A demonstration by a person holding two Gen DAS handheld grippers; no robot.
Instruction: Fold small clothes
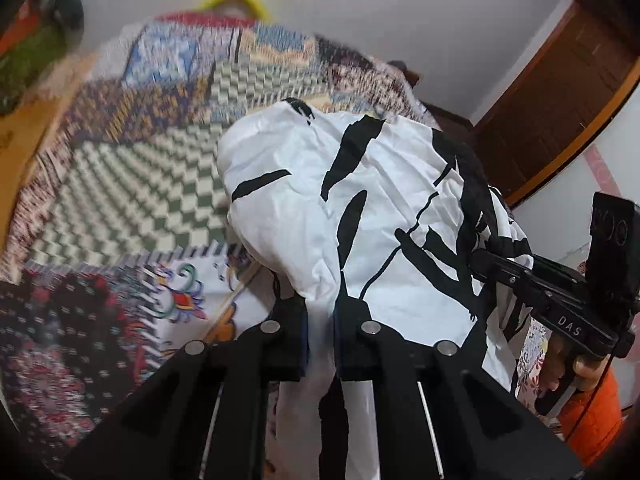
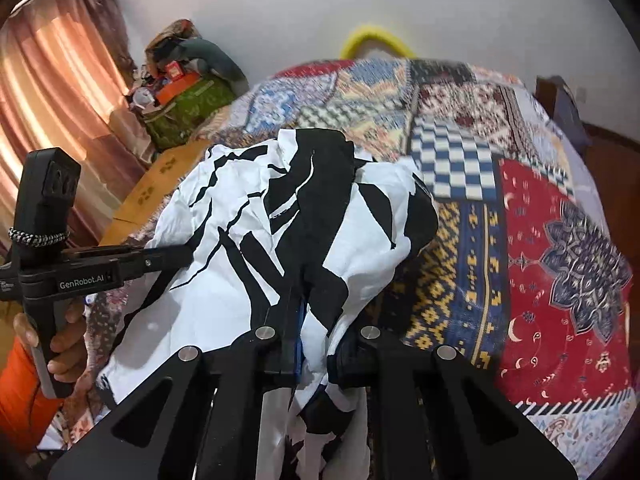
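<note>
A white small garment with bold black markings (image 1: pixel 384 200) is bunched and lifted off the patchwork bedspread (image 1: pixel 140 168). My left gripper (image 1: pixel 320 320) is shut on a pinch of its near edge. The right gripper (image 1: pixel 480 258) reaches into the cloth from the right, held by a hand in an orange sleeve. In the right wrist view the same garment (image 2: pixel 248 280) hangs crumpled, with my right gripper (image 2: pixel 316 340) shut on a fold of it. The left gripper (image 2: pixel 184 256) enters the cloth from the left, its tips hidden in the fabric.
The colourful bedspread (image 2: pixel 540 240) stretches to the right and far side. A wooden bed edge (image 2: pixel 160 176) runs along the left. Beyond it stand a pile of bags and boxes (image 2: pixel 184 96) and a pink curtain (image 2: pixel 52 92). A brown door (image 1: pixel 560 100) is at right.
</note>
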